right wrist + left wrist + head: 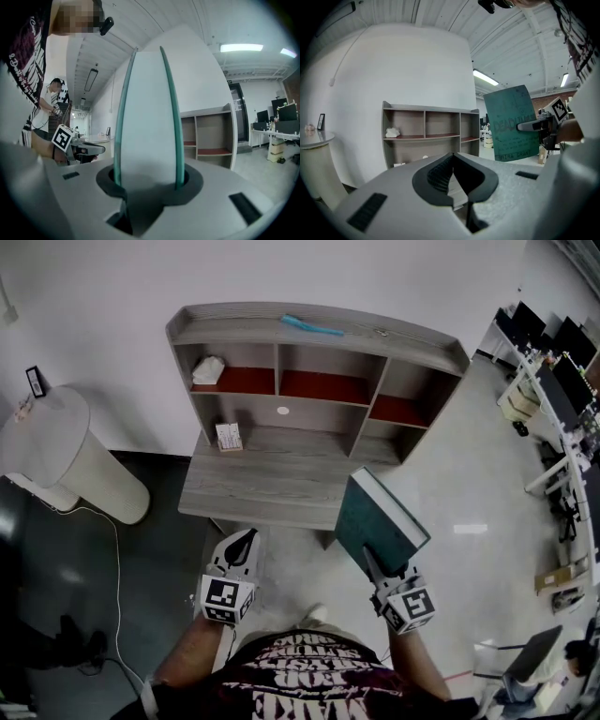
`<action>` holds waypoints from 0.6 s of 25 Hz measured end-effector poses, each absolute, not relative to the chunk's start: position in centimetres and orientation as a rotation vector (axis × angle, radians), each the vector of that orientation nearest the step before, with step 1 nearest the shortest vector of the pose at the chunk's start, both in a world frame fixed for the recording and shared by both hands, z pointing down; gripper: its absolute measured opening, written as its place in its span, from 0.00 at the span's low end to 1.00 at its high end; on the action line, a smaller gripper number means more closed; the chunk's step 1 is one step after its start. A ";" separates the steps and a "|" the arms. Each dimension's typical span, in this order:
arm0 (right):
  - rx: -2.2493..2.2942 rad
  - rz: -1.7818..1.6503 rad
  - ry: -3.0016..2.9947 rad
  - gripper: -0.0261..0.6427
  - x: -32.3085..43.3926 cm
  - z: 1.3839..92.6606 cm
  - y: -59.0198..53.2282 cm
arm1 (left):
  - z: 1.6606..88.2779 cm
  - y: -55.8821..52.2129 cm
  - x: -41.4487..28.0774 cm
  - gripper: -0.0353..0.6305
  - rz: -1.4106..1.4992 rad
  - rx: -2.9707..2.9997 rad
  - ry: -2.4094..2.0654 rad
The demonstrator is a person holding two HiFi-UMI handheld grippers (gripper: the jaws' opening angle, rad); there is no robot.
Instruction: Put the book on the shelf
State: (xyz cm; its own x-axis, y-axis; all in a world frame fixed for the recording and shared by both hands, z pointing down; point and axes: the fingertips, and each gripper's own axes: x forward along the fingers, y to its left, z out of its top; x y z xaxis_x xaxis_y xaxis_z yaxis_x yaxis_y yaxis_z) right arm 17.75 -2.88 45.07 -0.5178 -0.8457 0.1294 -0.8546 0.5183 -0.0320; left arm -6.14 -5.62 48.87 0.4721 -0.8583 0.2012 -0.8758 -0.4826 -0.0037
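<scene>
While right gripper [377, 570] clamps book [373, 519], left gripper [246, 541] jaws together; shelf [281, 332] holds white wad [208, 369].

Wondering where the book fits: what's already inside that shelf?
In the shelf, a white crumpled lump sits in the upper left compartment, a small box below it. From above, the top board hides the compartments' upper backs.

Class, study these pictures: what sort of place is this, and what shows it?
Probably an office or lab workspace: rows of monitors at one side, a grey shelf unit against the wall, ceiling strip lights.
</scene>
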 end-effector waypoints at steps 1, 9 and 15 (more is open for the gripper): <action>1.480 0.135 -2.658 0.28 18.0 45.1 -3.1 | 48.7 -5.8 -5.9 0.06 0.269 2.609 -1.549; 1.434 0.149 -2.712 0.28 20.7 45.3 -5.7 | 47.3 -7.5 -4.0 0.06 0.283 2.587 -1.660; 1.403 0.165 -2.756 0.28 23.1 45.8 -7.1 | 47.4 -7.4 -2.3 0.06 0.311 2.557 -1.725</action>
